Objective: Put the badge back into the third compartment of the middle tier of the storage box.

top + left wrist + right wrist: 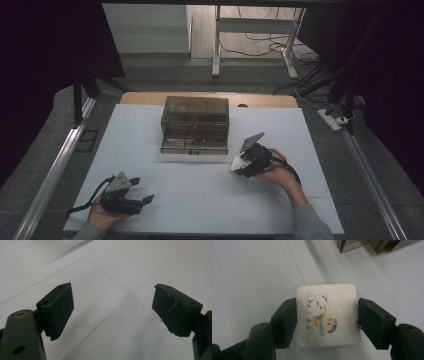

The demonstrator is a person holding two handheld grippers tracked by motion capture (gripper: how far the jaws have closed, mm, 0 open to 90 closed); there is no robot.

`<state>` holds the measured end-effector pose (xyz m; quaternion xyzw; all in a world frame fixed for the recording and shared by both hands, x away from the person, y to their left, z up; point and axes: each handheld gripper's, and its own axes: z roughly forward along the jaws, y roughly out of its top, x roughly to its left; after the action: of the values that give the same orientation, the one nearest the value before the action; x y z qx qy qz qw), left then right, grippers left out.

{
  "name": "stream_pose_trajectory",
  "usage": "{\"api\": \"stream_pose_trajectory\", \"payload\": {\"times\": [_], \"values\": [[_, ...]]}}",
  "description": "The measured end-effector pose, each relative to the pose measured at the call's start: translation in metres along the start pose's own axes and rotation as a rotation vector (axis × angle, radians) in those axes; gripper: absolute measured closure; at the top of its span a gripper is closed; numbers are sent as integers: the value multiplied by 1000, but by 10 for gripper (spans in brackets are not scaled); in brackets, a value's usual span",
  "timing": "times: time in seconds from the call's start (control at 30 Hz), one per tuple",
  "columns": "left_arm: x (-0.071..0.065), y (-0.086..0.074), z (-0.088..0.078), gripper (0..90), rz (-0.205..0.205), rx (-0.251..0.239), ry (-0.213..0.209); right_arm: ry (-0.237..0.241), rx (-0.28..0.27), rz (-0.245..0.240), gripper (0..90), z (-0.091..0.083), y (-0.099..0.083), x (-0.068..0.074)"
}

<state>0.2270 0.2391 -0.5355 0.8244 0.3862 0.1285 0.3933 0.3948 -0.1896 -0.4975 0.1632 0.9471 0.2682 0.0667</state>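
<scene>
White table (200,200), right gripper (327,317) clamping cartoon tile (328,315)

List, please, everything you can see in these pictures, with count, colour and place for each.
Drawer box: one, smoky see-through brown, far middle of the table.
Square tile: one, white with a cartoon print, between the right gripper's jaws, right of centre.
Table: one, white top with a wooden far edge.
Frame: one, pale metal, on the floor beyond the table.
Cables: several, dark, on the floor beyond the table.
Power strip: one, white, on the floor to the right.
Left gripper: one, black, near left, jaws apart over bare table.
Right gripper: one, black, right of the box's front, shut on the tile.
</scene>
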Motion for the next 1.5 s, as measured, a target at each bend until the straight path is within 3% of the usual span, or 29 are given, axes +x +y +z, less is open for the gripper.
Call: {"api": "stream_pose_trajectory", "payload": {"times": [0.23,0.53,1.03,1.5], "values": [[0,0,0,175,0,1,1,-9,-66,18,325,-14,0,0],[0,0,0,175,0,1,2,-25,-111,36,325,-22,1,0],[0,0,0,175,-2,-1,3,-58,-246,48,325,-42,5,3],[0,0,1,175,0,3,2,-70,-337,78,324,-55,3,0]]}}
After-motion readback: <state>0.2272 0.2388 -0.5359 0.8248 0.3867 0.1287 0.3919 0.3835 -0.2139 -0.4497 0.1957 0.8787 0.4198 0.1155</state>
